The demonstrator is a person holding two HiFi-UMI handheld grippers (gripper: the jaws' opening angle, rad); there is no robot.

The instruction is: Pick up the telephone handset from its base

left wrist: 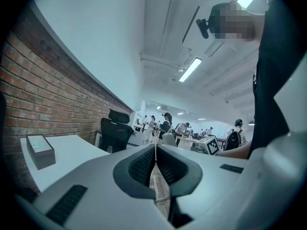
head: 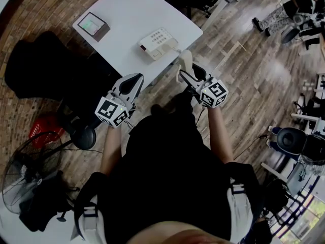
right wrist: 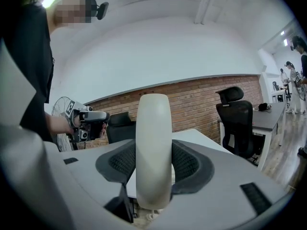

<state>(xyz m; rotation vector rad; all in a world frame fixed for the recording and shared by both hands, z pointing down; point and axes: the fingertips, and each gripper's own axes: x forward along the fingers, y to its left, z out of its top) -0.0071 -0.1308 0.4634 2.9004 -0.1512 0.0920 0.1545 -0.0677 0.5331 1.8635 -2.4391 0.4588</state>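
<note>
Wood-plank flooring and a white table fill the office below us as we stand at the table's near edge with a gripper in each hand. On the floor at our left side sit a red basket and a floor fan.

Closest to us, our left gripper points level toward the table, its jaws pressed together with nothing between them. Our right gripper is clamped on the cream telephone handset. The handset stands upright between the ribbed black pads, and its rounded upper end rises well above the jaws.

From the head view, the handset hangs in the air by the table's edge, off its cradle and just beside the telephone base. That cream base, keypad facing up, sits near the table's front edge. Farther back on the tabletop, well apart from the phone, rests a small dark box with a pale top.

Left of the table stands a black office chair. A brick wall runs behind the table. Toward the room's far end, several people gather among desks under ceiling strip lights.
</note>
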